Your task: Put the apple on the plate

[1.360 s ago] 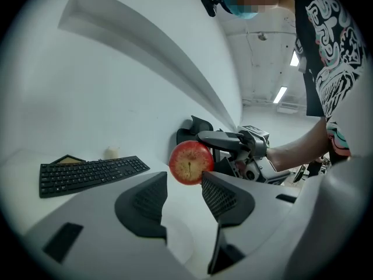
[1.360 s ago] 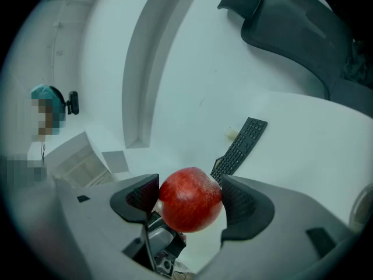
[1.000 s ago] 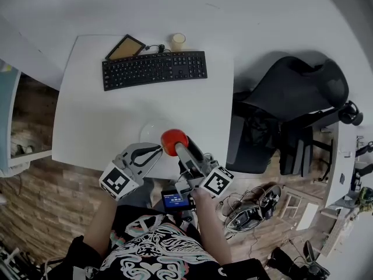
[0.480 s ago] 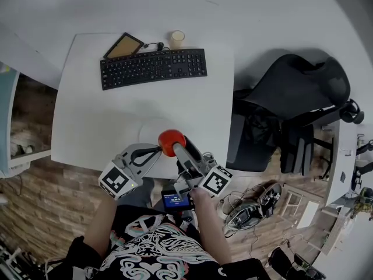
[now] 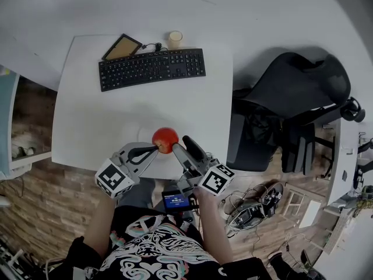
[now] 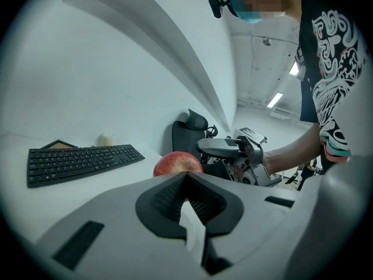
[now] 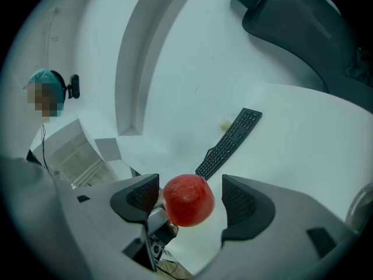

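Apple (image 5: 165, 140) is at the table's (image 5: 105, 115) six o'clock edge. Left gripper (image 5: 155, 149), at its seven o'clock, has just been closing: jaws now together, nothing between them, tips right at the fruit. Right gripper (image 5: 180, 143), at four o'clock, gapes wide, apple showing between its pads, ungripped.

- We have bare table (image 5: 111, 115) open between the keyboard (image 5: 152, 68) and the apple (image 5: 165, 140).
- 1 black chair (image 5: 291, 92) crowds the table's right edge.
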Available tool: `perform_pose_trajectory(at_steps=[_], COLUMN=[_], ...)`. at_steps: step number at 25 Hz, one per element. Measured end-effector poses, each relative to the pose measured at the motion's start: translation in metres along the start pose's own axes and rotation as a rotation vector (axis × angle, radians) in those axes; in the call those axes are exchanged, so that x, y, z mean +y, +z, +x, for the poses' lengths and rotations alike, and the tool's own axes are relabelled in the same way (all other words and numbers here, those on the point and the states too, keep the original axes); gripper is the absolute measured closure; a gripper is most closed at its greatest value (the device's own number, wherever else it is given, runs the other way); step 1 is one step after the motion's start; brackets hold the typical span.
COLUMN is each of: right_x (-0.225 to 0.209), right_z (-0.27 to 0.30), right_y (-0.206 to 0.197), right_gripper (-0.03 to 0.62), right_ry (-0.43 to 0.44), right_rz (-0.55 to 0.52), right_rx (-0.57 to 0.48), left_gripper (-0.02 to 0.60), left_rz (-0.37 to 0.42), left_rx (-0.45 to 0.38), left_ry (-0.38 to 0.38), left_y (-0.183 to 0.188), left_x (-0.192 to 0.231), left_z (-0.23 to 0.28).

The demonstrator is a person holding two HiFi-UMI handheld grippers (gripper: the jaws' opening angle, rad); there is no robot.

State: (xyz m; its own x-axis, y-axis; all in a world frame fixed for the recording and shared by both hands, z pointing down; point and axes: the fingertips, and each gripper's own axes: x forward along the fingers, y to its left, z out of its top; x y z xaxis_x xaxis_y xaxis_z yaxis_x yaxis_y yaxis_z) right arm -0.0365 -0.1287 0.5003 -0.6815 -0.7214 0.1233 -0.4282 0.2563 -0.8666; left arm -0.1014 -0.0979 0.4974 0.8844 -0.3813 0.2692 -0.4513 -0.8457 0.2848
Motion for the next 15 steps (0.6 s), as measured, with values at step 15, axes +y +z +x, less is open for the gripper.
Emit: perform_pose_trajectory(at_steps=[15], right_x=[-0.024], right_z=[-0.007], right_y=[-0.016], right_gripper=[0.263], right_ry=[-0.075], right_rz=[-0.049], right_rx=[0.049], left_gripper=[0.566], left_rz=[0.083], left_rx=[0.269], left_ry=[0.147], left_y=[-0.040], left_x=[0.034], left_z=[0.001])
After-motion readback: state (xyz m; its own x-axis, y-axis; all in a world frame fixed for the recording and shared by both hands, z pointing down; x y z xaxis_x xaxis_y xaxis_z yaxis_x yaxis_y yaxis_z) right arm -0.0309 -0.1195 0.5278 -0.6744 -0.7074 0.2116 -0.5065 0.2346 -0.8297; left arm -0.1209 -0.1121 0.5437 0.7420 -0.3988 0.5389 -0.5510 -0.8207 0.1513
